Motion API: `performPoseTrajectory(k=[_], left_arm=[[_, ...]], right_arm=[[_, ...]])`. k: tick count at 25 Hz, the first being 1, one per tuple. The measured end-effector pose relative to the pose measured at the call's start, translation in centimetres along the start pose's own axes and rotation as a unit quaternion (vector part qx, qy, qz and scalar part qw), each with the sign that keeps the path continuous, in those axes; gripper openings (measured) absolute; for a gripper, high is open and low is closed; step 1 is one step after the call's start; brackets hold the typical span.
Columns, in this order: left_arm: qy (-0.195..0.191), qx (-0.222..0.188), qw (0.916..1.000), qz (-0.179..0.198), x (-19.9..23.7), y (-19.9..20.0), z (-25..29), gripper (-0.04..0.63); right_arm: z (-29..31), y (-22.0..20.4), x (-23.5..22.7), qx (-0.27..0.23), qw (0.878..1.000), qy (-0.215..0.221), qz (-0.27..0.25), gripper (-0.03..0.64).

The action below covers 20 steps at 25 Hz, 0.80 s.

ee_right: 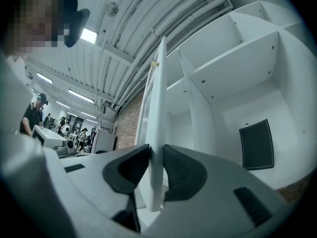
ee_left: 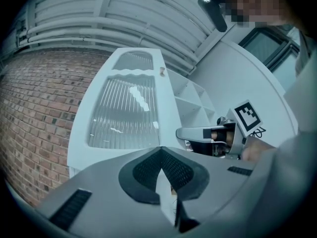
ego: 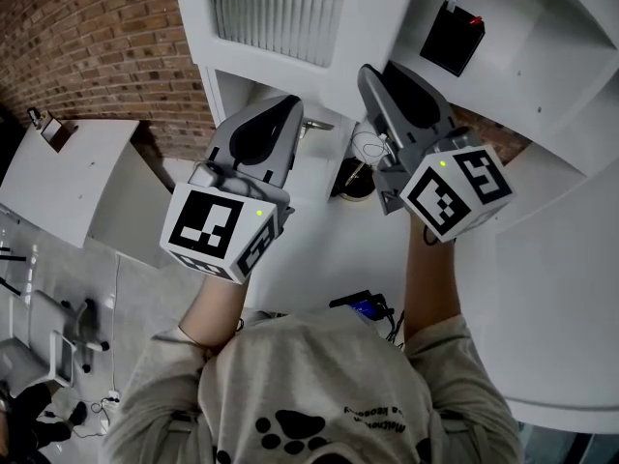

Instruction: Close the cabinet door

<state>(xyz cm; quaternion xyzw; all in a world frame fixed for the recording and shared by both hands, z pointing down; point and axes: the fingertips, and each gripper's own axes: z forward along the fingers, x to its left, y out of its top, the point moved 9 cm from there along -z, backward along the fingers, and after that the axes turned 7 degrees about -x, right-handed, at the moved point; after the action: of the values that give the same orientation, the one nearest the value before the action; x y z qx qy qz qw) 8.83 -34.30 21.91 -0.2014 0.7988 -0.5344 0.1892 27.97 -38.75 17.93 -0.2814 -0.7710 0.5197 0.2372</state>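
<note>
Cabinet door (ee_right: 157, 108) stands open, edge-on at 12 o'clock in the right gripper view, swung well off the cabinet (ee_right: 237, 58) at 2 o'clock. Right gripper (ee_right: 152, 155) is clamped on the door's edge. Left gripper (ee_left: 161, 155) has its jaws together, nothing seen held. Closing judged barely begun; the full swing is left. One compartment holds a black panel (ee_right: 256, 145) against its back wall.

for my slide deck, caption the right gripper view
Right tongs clamped on the edge of the open white cabinet door, shelves behind.
</note>
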Motion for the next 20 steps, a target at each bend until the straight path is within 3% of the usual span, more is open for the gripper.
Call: performPoseTrajectory(k=[20], left_arm=[[-0.054,0.006,0.9985,-0.006,1.0,-0.9,5.8,0.008]], right_arm=[[2.0,-0.6,-3.4,0.003,1.0,0.005,0.012,0.106]])
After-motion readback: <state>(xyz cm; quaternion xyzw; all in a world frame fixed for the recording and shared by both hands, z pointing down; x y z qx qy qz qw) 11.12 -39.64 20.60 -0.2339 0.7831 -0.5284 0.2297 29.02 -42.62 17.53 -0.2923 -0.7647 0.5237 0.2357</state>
